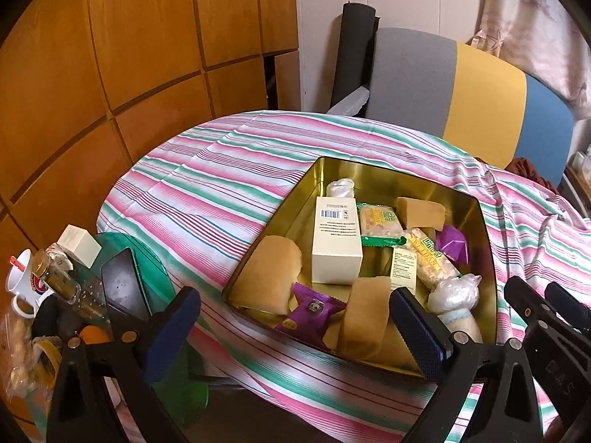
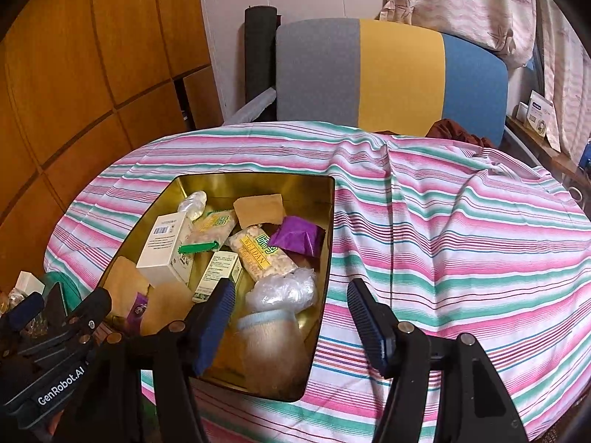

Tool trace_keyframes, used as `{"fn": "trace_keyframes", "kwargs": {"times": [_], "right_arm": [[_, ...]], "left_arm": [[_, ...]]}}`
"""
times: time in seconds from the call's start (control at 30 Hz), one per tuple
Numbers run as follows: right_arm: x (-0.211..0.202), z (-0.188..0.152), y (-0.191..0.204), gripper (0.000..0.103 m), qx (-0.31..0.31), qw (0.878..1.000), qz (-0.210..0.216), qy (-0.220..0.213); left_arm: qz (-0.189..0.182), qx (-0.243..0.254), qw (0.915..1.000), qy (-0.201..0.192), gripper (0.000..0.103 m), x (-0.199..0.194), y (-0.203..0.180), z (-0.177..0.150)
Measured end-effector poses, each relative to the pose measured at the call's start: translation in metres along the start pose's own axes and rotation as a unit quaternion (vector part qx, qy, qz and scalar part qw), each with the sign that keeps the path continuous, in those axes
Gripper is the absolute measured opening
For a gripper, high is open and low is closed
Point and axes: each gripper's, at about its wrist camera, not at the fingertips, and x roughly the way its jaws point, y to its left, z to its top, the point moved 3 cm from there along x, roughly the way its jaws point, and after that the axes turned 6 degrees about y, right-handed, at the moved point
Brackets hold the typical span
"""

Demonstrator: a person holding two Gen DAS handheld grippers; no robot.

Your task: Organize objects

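The rectangular gold metal tin [image 1: 369, 173] sits on the table with the pink, green and white striped cloth [image 1: 207, 184], in the lower centre of the left wrist view and lower left of centre in the right wrist view. It already holds the task's things: a tall cream carton with a barcode label [image 1: 337, 243], two clear-wrapped grain bars with yellow labels [image 2: 264, 254], purple foil snack packets [image 1: 312, 313], tan flat pouches [image 1: 271, 277], a small green-and-white box [image 2: 218, 269] and crumpled clear plastic bundles [image 2: 282, 289].

The left gripper [image 1: 295, 328] hangs over the near edge of the tin with its jaws spread apart and nothing between the pads. The right gripper [image 2: 290, 317] straddles the tin's near right corner, jaws likewise apart and empty; no pad touches any item.

Judged step: most loose items appear collected in the tin, and both tools are between grasps.

Clutter remains off the cloth at the lower left of the left wrist view: a white mug with a red emblem [image 1: 22, 280], a small glass jar with a gold cap [image 1: 59, 277] and a small cream cube box [image 1: 79, 245].

A next move would call for choosing one target, aligning the pads on opposite faces and closing firmly. Soft wrappers will deform; rigid cartons give the surer hold.
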Motion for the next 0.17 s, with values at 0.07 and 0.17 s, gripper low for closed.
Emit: {"fn": "trace_keyframes", "kwargs": {"times": [0.07,0.17], "right_arm": [[0.0007,-0.0002,-0.0008,0.064,0.001,1.0,0.002,0.001],[0.0015,-0.0005,-0.0009,0.064,0.001,1.0,0.003,0.003]], "left_arm": [[0.003,-0.002,1.0,-0.001,0.103,0.0004,0.0008,-0.0007],[0.003,-0.001,1.0,0.002,0.103,0.0021,0.0008,-0.0011]]}}
